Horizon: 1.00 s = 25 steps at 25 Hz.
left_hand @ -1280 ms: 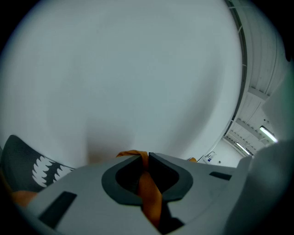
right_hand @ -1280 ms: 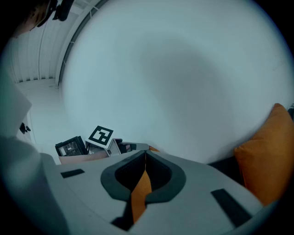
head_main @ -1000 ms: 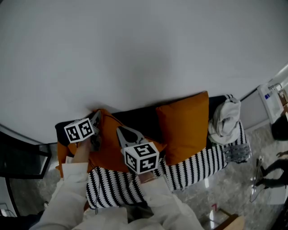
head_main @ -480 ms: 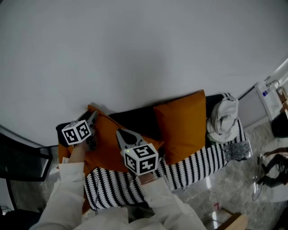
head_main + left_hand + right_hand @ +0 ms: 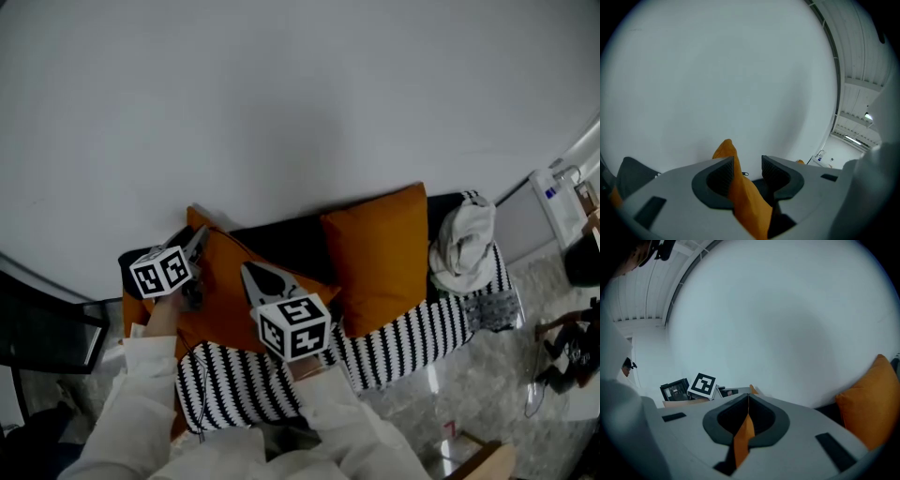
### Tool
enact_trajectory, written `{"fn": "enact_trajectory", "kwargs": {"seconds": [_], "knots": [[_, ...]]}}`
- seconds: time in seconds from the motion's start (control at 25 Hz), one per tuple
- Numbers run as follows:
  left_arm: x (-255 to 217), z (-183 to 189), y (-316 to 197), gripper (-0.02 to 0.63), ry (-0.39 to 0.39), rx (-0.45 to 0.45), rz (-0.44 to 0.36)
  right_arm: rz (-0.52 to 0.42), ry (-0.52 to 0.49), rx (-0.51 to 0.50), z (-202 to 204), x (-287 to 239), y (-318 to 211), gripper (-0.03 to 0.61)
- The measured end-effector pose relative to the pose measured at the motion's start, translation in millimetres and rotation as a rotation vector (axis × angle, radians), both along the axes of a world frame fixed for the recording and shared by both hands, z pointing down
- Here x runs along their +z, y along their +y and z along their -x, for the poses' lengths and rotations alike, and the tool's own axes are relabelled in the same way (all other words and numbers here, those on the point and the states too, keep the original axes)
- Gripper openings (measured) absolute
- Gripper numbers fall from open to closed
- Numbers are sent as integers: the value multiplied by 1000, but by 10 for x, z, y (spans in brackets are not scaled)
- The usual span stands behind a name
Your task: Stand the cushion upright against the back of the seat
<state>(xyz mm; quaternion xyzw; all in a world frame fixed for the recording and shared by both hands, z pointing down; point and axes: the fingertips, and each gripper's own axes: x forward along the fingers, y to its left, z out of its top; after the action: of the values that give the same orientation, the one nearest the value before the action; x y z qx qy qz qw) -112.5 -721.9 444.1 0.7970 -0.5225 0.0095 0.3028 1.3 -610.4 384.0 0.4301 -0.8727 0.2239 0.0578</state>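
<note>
What head view hides, right gripper (image 5: 747,399) clamping cushion (image 5: 744,432)

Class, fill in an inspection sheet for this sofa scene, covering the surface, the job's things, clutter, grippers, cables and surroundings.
surface: dark sofa back above a black-and-white striped seat cover.
job's things: orange cushion at the sofa's left end, propped against the sofa back with one corner pointing up.
clutter: second orange cushion upright against the sofa back; pale cloth bundle at the right end.
grippers: left gripper open, its jaws have just been opening, and the cushion's edge lies between them against one pad only; right gripper shut on a fold of the orange cushion.
cables: nothing seen.
surroundings: white wall behind; pale glossy floor in front.
</note>
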Motion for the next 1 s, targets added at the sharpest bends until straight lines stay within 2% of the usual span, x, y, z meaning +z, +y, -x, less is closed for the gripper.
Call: {"fn": "enact_trajectory", "kwargs": {"seconds": [0.48, 0.72, 0.84, 1.0], "knots": [[-854, -401, 667, 166, -8, 131, -162, -66, -9, 29, -277, -406, 363, 12], [-1270, -731, 1255, 166, -25, 192, -206, -127, -19, 16, -390, -719, 700, 12], [-1455, -905, 1593, 164, -2, 227, -238, -152, -29, 15, -444, -834, 872, 14], [-1593, -1096, 1914, 164, -74, 248, -280, -180, -41, 9, -498, -965, 1017, 12]]}}
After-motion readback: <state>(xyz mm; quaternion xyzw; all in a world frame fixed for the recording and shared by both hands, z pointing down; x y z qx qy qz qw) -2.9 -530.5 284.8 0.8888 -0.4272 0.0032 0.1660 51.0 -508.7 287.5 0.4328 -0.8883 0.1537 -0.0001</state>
